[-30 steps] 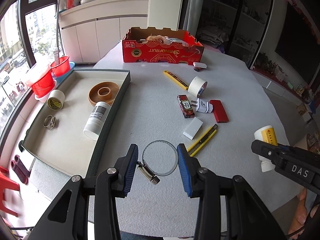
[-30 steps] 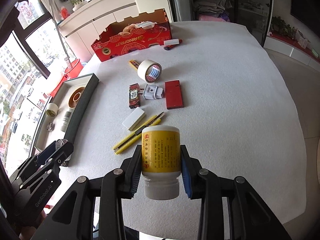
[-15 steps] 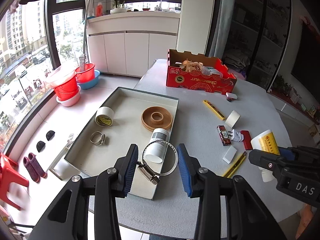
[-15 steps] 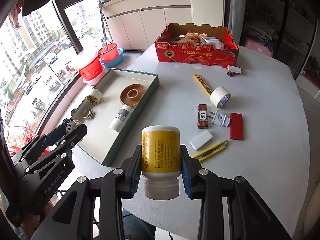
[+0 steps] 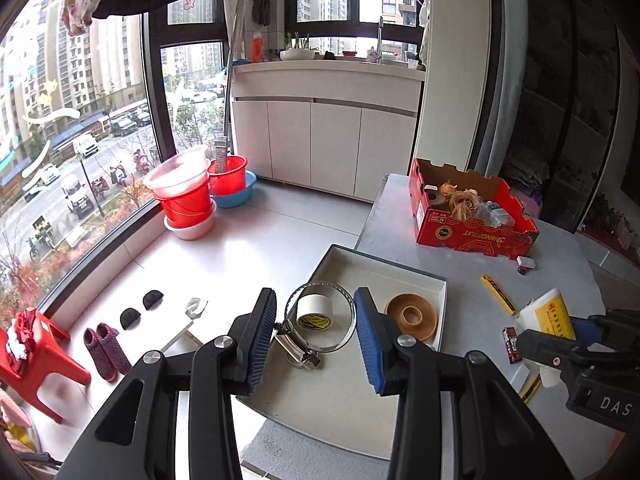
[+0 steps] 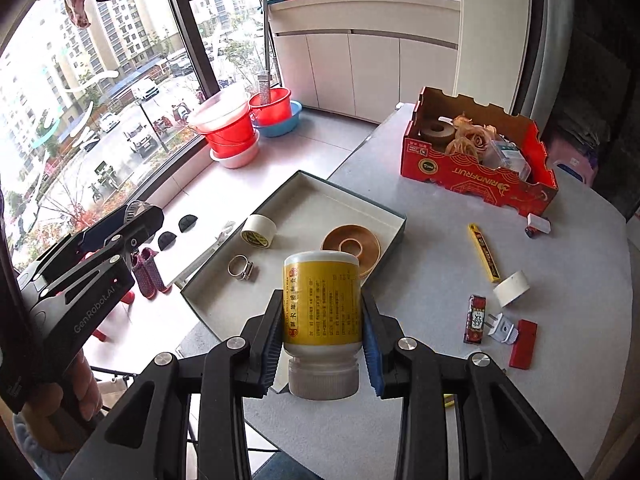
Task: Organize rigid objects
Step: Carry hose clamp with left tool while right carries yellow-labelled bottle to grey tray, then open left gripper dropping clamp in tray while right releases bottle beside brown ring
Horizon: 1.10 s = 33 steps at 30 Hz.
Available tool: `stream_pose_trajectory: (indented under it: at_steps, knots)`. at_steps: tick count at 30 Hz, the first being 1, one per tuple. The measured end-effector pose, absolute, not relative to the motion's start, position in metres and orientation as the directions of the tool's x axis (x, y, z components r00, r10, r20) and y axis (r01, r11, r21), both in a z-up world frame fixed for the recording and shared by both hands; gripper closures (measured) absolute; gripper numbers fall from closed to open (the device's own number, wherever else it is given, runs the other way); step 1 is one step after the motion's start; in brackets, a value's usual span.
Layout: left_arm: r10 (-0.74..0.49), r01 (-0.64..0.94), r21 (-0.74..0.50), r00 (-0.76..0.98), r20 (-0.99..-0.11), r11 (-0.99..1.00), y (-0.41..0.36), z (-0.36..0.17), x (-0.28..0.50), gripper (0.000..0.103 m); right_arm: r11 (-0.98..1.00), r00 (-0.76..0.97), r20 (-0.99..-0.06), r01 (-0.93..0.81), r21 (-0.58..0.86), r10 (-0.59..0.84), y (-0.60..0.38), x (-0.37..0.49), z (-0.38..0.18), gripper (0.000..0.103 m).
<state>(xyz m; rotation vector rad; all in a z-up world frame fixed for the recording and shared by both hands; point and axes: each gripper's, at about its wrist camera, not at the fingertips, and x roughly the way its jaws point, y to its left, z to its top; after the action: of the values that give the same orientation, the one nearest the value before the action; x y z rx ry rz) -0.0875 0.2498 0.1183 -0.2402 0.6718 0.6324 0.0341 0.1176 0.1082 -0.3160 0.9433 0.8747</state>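
My left gripper (image 5: 316, 332) is shut on a metal hose clamp (image 5: 320, 322) and holds it above the grey tray (image 5: 384, 268), over a white tape roll (image 5: 314, 312) lying in it. My right gripper (image 6: 320, 344) is shut on a yellow-labelled pill bottle (image 6: 322, 300), cap towards me, held above the tray's (image 6: 352, 196) near right edge. The tray also holds a brown ring-shaped disc (image 6: 352, 244) and a second hose clamp (image 6: 241, 268). The right gripper and bottle (image 5: 550, 314) show at the right of the left wrist view.
On the grey table (image 6: 560, 248) lie a yellow utility knife (image 6: 484, 252), a tape roll (image 6: 511, 288), a red-black pack (image 6: 476, 318), a white plug (image 6: 502, 328) and a red block (image 6: 524, 344). A red cardboard box (image 6: 480, 164) stands at the back. Red buckets (image 5: 188, 204) stand on the floor.
Both grippers have risen and swung left, from over the table to over the tray, each still holding its object.
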Motion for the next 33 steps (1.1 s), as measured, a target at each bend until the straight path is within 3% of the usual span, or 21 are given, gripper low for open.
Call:
stream_pose_trajectory:
  at_steps: [16,33]
  knots:
    - [0.417,-0.650,0.025,0.457,-0.786,0.759,0.286,0.021,-0.014,0.060,0.644,0.143,-0.869,-0.730,0.231,0.474,0.181,0.106,0.026,0.066]
    - [0.396,-0.652,0.050,0.395,-0.829,0.757,0.301,-0.023,0.023,0.060,0.674,0.129,-0.874,-0.691,0.260,0.469,0.206,0.145,-0.007,0.066]
